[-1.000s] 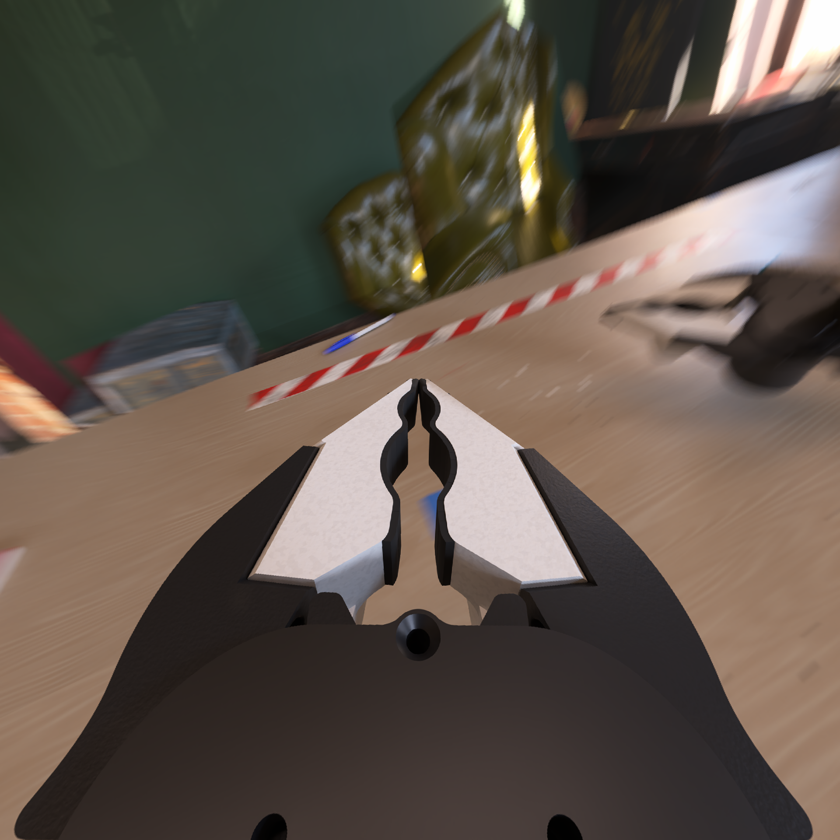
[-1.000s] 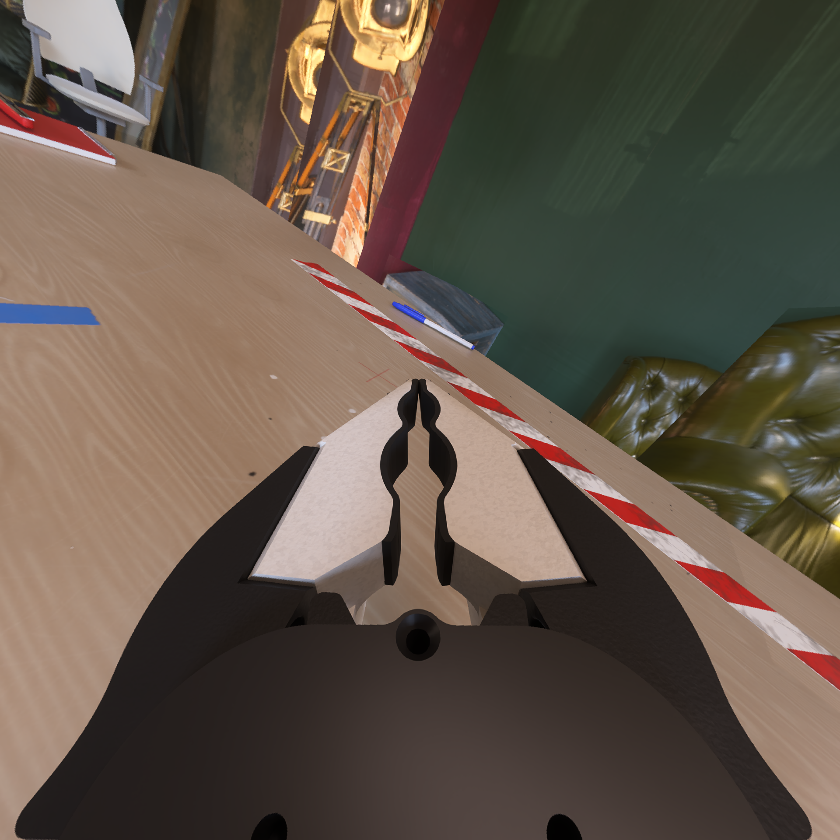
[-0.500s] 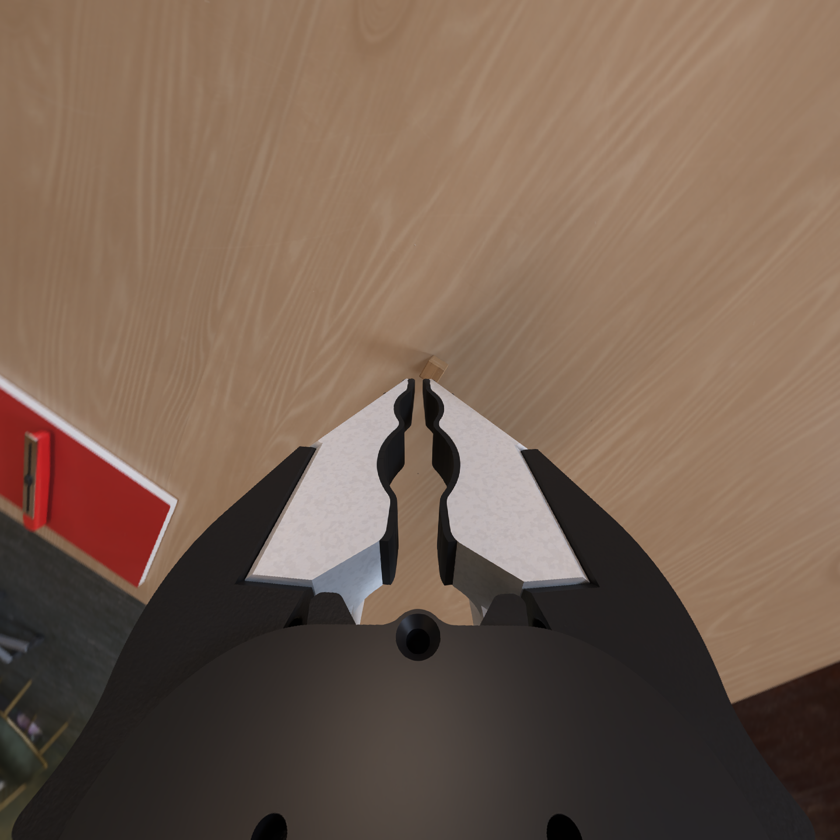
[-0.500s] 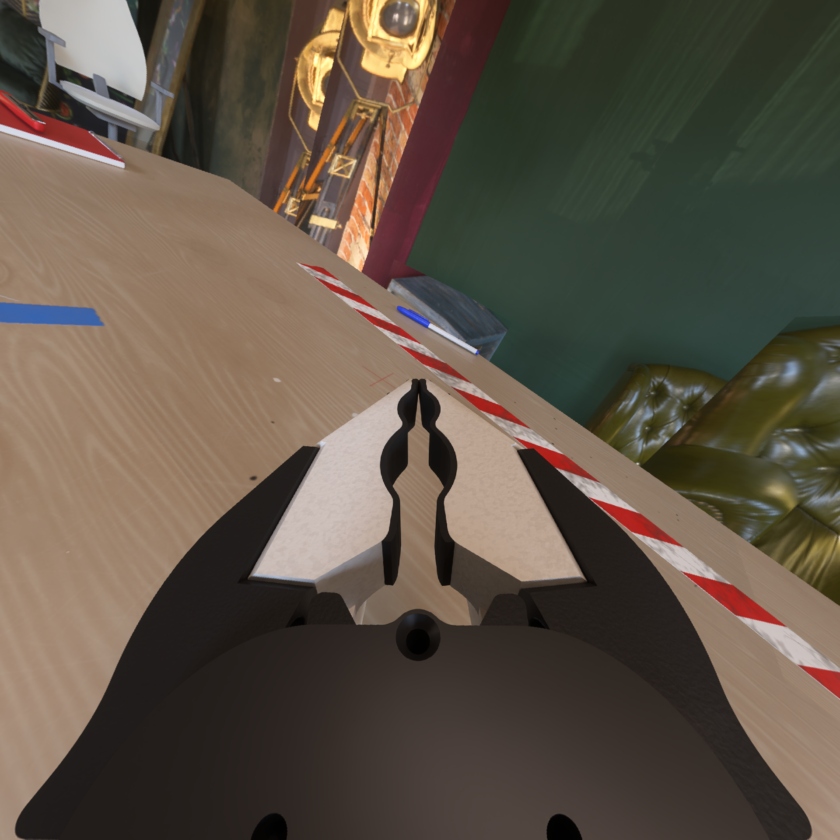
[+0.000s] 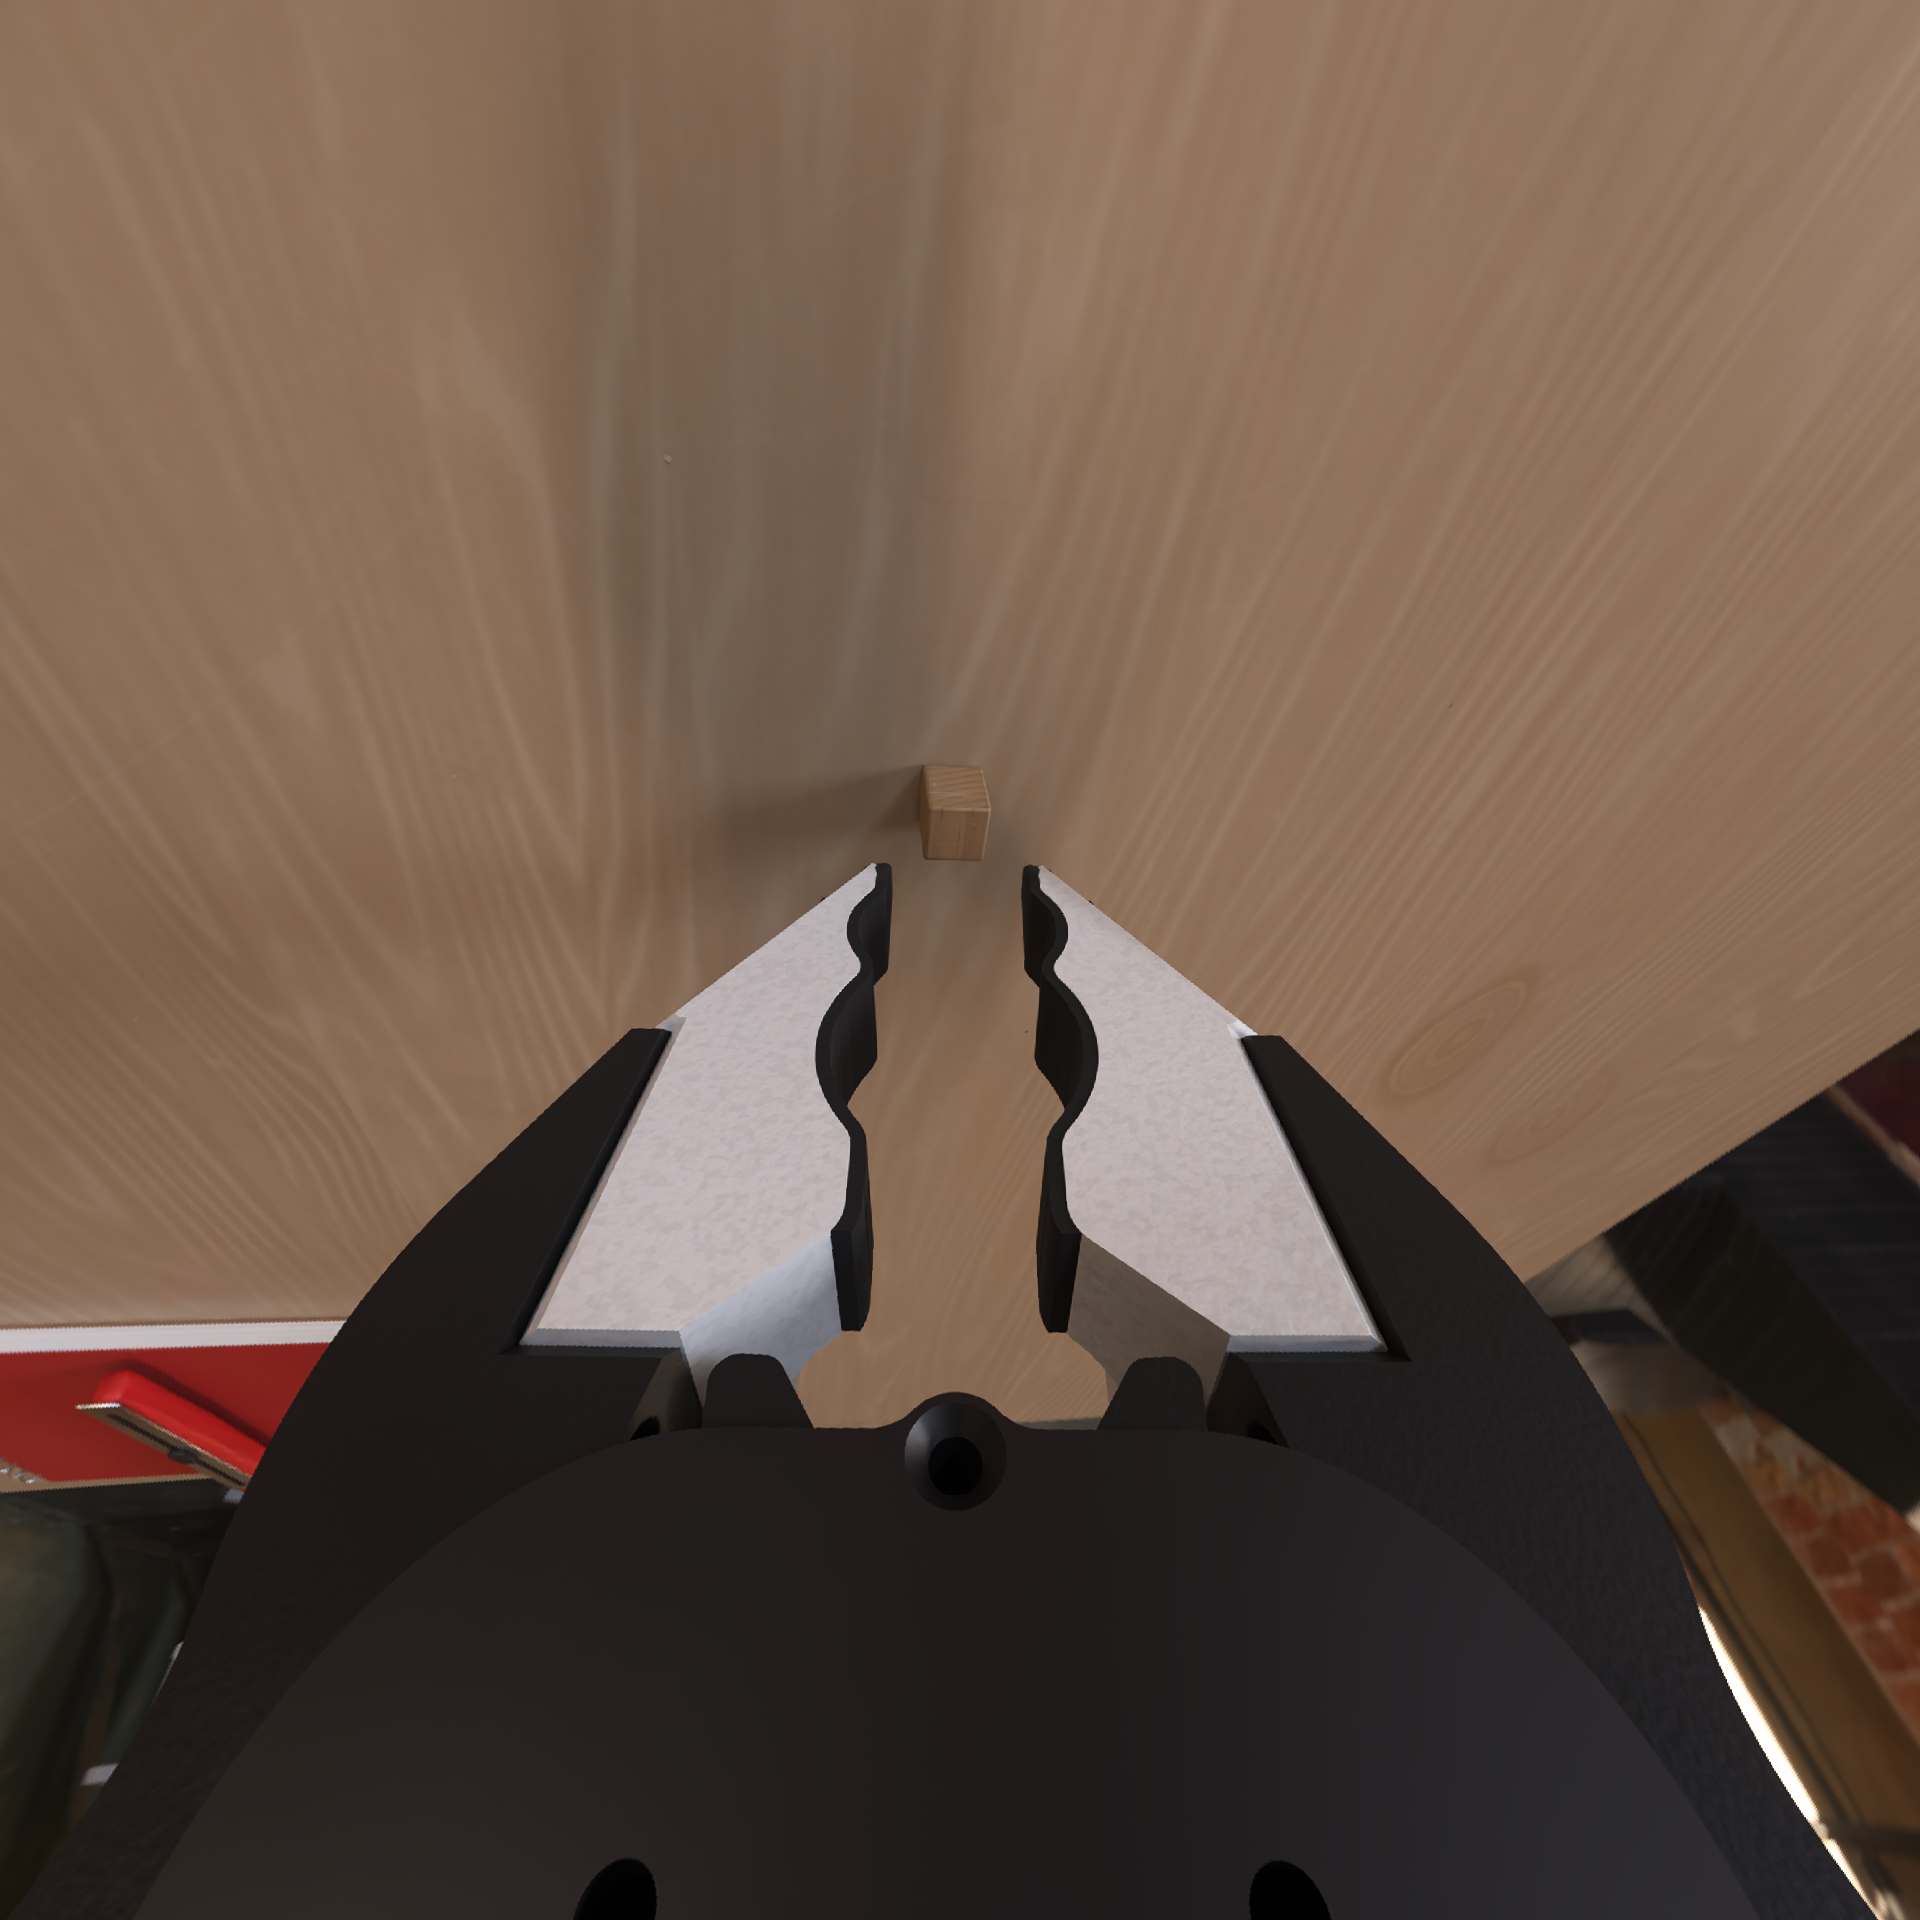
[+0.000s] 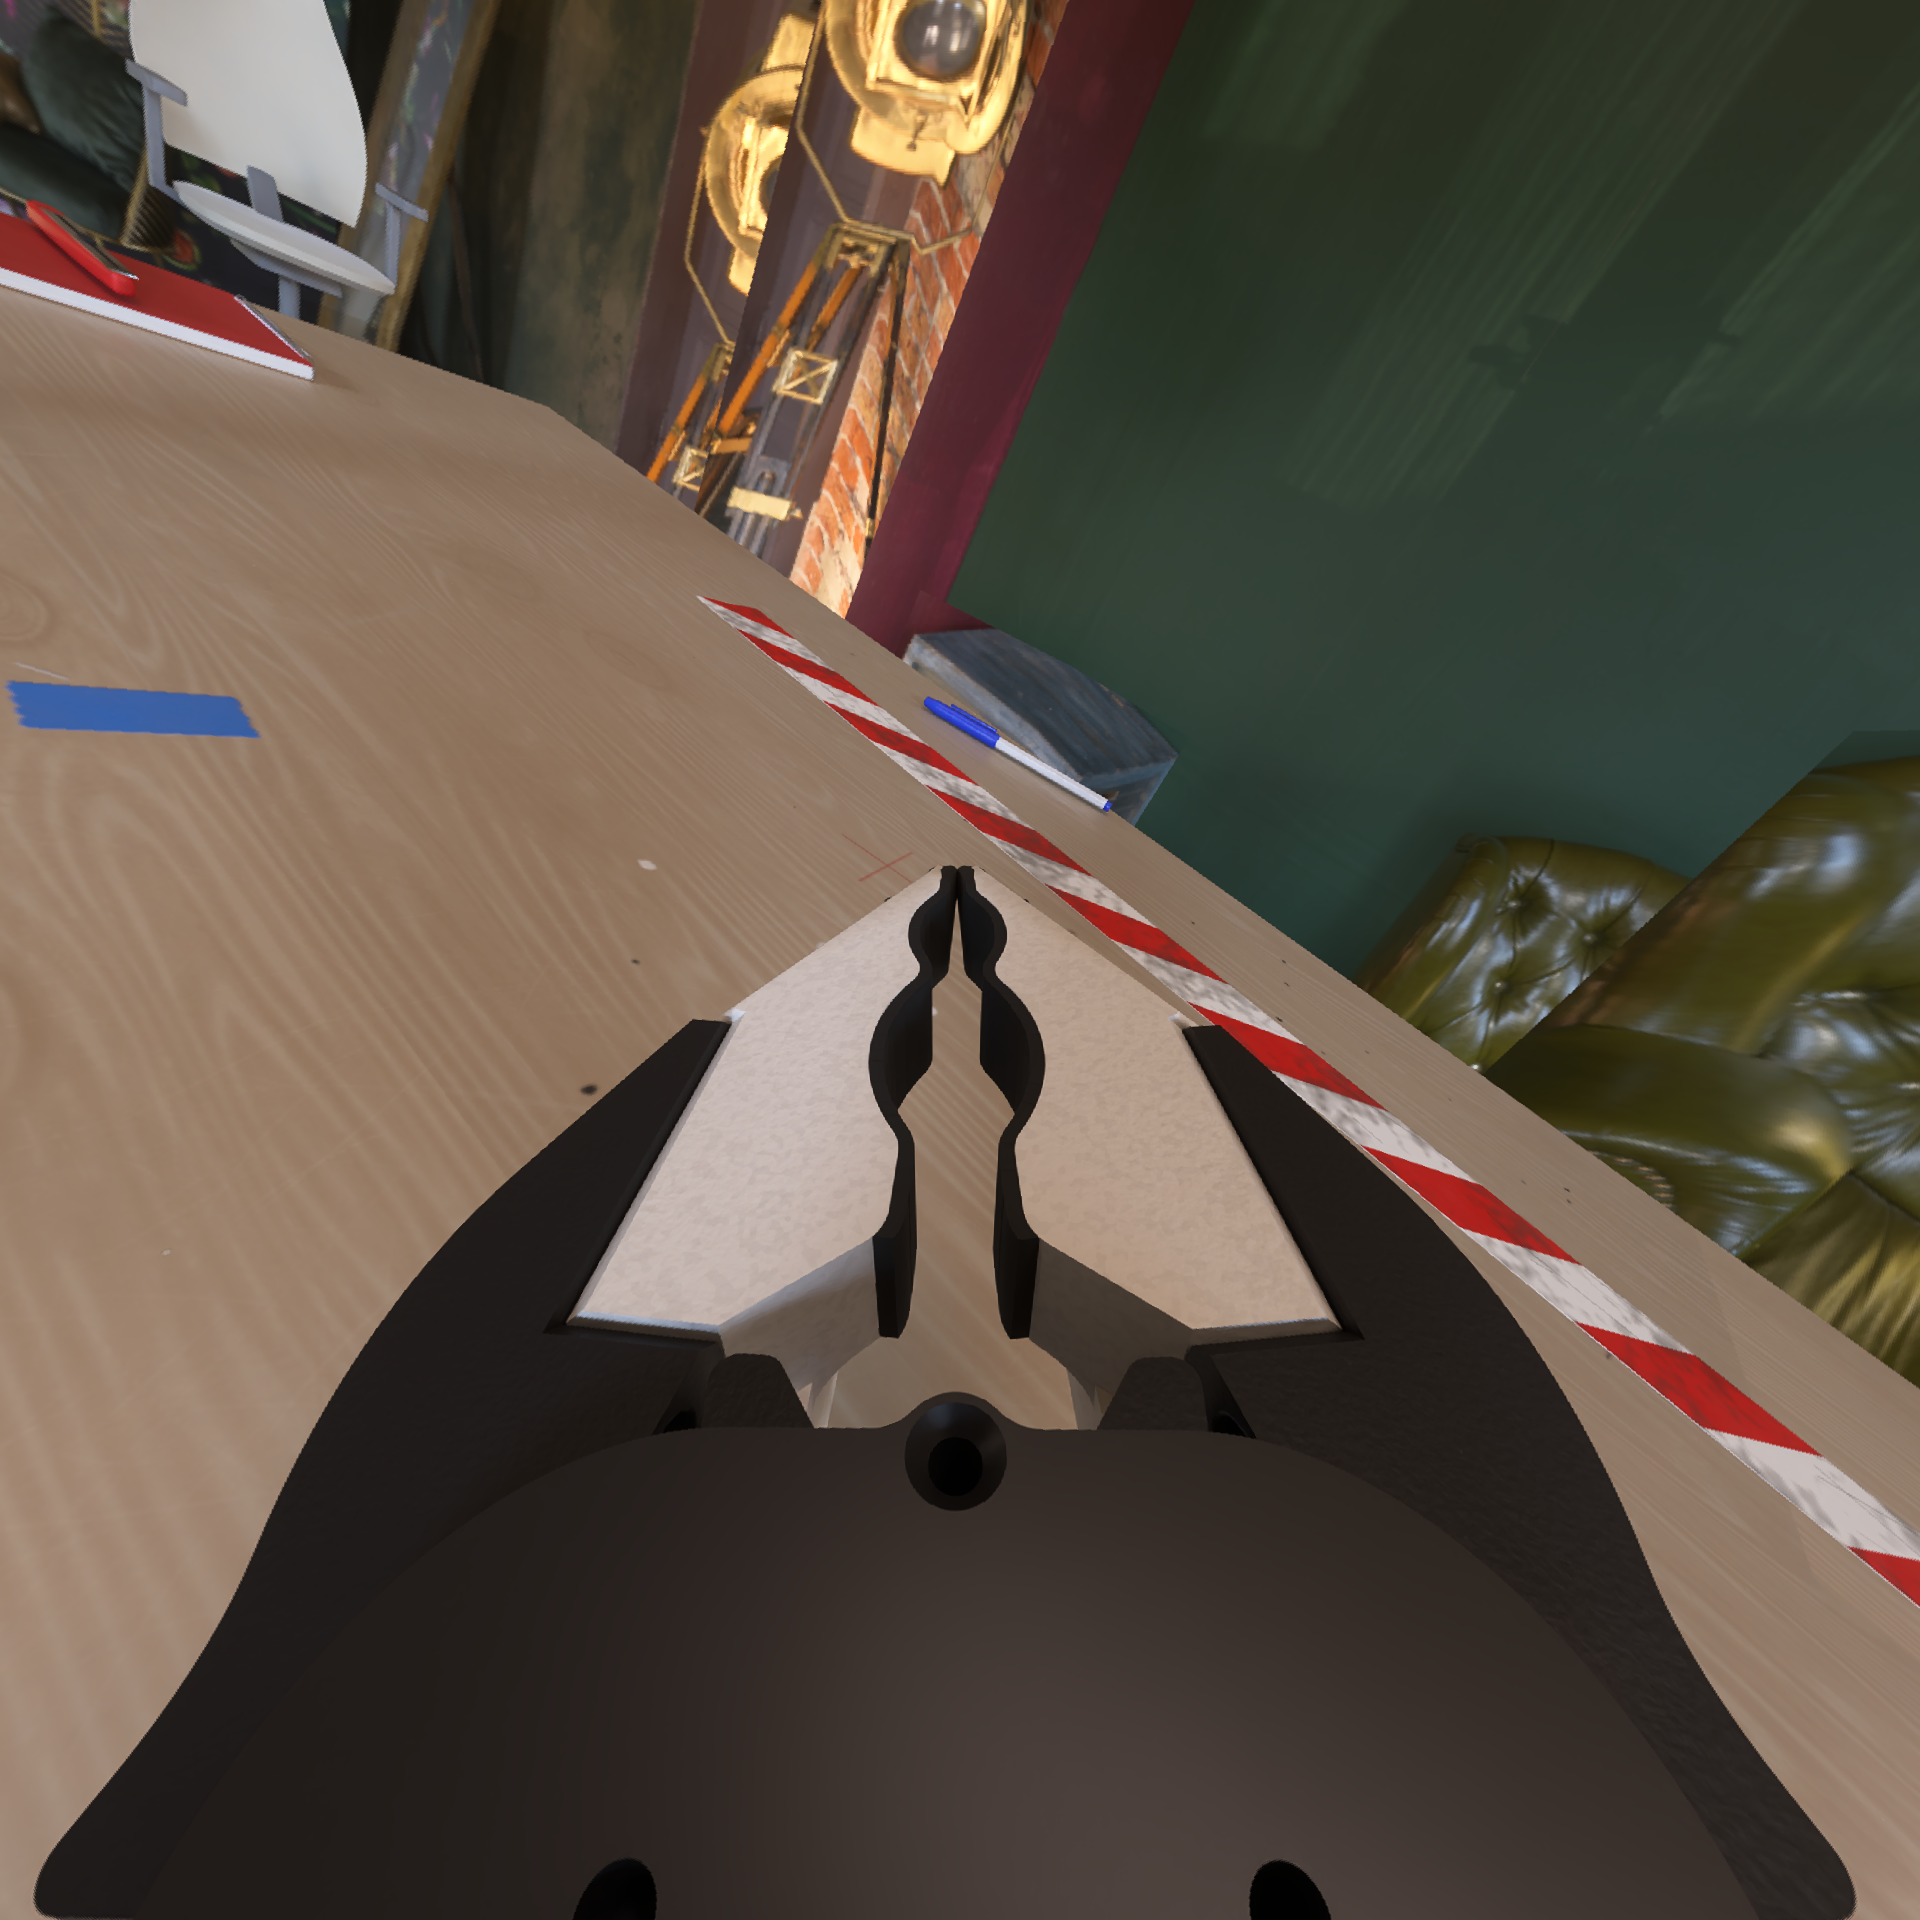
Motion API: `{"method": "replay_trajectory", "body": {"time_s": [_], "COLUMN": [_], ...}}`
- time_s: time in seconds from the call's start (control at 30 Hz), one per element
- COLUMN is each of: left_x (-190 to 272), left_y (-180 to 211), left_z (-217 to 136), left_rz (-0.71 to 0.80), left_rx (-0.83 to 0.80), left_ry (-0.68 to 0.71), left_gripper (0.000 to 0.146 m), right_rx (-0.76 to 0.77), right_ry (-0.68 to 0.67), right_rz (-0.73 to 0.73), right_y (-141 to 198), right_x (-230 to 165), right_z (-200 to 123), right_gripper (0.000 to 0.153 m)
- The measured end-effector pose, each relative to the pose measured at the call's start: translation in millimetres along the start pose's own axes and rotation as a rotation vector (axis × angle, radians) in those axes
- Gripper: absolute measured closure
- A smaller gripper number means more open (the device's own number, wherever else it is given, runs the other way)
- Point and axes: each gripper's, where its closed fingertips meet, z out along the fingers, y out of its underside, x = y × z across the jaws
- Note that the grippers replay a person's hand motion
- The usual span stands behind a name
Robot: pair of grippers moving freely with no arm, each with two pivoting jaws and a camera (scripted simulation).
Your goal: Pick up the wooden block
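A small light wooden block lies on the wooden table, seen from above in the left wrist view. My left gripper points down at it, open and empty, its fingertips just short of the block and a little wider than it. My right gripper is shut and empty, low over the table elsewhere. The block does not show in the right wrist view.
A red book with a red tool on it lies at the table's near-left edge; the book also shows in the right wrist view. Red-and-white tape, a blue pen and blue tape mark the table. The table edge runs at lower right.
My left gripper swung from looking across the table to pointing down over the block, came closer to it, and opened its jaws. The right gripper has barely shifted and stays shut.
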Motion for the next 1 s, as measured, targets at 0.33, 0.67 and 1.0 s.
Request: {"method": "replay_trajectory", "body": {"time_s": [0.33, 0.67, 1.0], "left_x": [0, -7, -34], "left_y": [0, -1, -12], "left_z": [6, -13, -114], "left_rz": [0.099, -0.005, -0.077], "left_rx": [-0.055, 0.010, 0.051], "left_ry": [-0.011, -0.124, -0.417], "left_gripper": [0.135, 0.135, 0.135], "right_rx": [-0.014, -0.003, 0.022], "right_ry": [-0.026, -0.019, -0.016], "right_rz": [-0.027, -0.013, 0.008], "right_y": [2, 0, -3], "right_x": [-5, -3, -1], "right_z": [2, 1, 0], "right_gripper": [0.153, 0.153, 0.153]}}
